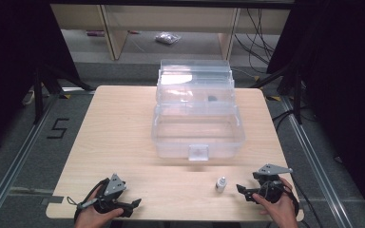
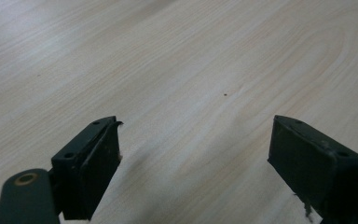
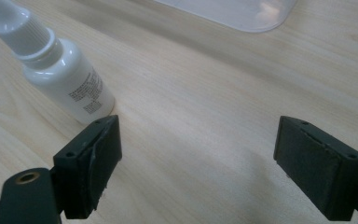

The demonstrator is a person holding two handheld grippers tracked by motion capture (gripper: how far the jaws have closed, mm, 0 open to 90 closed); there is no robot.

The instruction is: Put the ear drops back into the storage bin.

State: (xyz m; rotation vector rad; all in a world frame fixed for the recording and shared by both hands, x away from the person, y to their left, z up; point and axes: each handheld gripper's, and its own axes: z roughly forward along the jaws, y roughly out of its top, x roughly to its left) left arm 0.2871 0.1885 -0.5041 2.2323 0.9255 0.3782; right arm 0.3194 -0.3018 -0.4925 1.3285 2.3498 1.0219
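The small white bottle point(image 1: 221, 184) stands upright on the bench point(image 1: 123, 142), near its front edge and right of centre, its long axis vertical with the ribbed cap on top. It lies just to the left of the right gripper point(image 1: 243, 191), whose jaws point left toward it; the left gripper point(image 1: 134, 205) rests well apart from it, over at the front left corner, so the right hand is clearly the nearer one. In the right gripper view the bottle point(image 3: 60, 70) sits ahead of the left jaw and outside the gap, not between the jaws, so my guess is the gripper must shift sideways to centre on it. The right gripper point(image 3: 196, 158) is spread wide and holds nothing. The left gripper point(image 2: 193, 158) is likewise wide open over bare wood. Behind the bottle, toward the far side, stands a clear plastic box point(image 1: 197, 137) with its lid raised.
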